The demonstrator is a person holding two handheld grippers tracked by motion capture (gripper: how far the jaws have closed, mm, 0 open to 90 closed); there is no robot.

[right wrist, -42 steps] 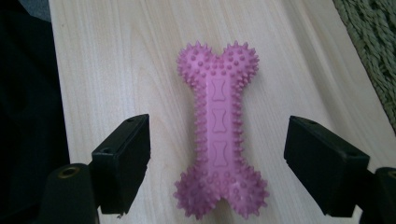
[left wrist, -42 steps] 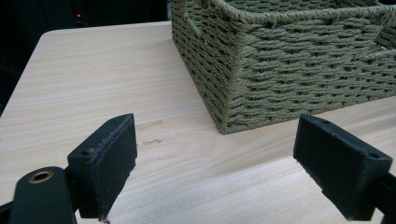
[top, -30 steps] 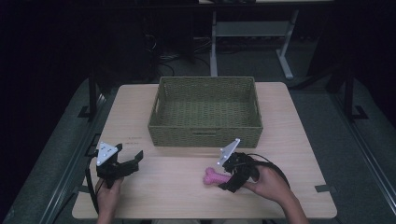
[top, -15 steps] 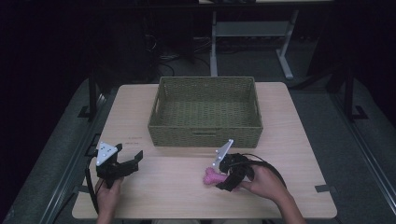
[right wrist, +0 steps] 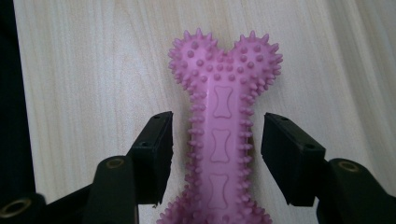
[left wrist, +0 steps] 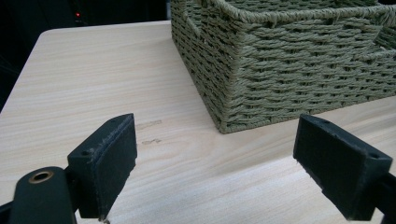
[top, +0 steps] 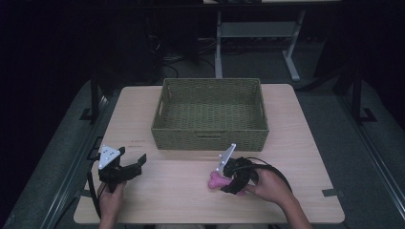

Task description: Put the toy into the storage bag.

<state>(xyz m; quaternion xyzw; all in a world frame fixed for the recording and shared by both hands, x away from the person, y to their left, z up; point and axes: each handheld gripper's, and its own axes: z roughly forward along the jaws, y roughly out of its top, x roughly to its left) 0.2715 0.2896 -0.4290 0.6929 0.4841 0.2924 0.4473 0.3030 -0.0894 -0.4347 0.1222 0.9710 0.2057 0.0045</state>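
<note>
A pink spiky rubber bone [right wrist: 224, 116] lies flat on the wooden table [top: 181, 205], near its front edge, right of the middle [top: 214, 181]. My right gripper [right wrist: 217, 126] straddles the bone's shaft. Its jaws have just been closing, and a thin gap still shows between each pad and the spikes. In the high view that right gripper [top: 228, 183] points left over the toy. My left gripper [top: 136, 162] rests at the front left, open, with bare table between its fingers [left wrist: 107, 158].
A green woven basket [top: 210, 136] stands at the back middle of the table, its near corner [left wrist: 233, 84] close ahead of the left gripper. Cables trail from both grippers. Dark floor and a desk frame lie beyond the table.
The right gripper has slid left over the pink bone and its jaws have narrowed around the shaft. The left gripper has not moved.
</note>
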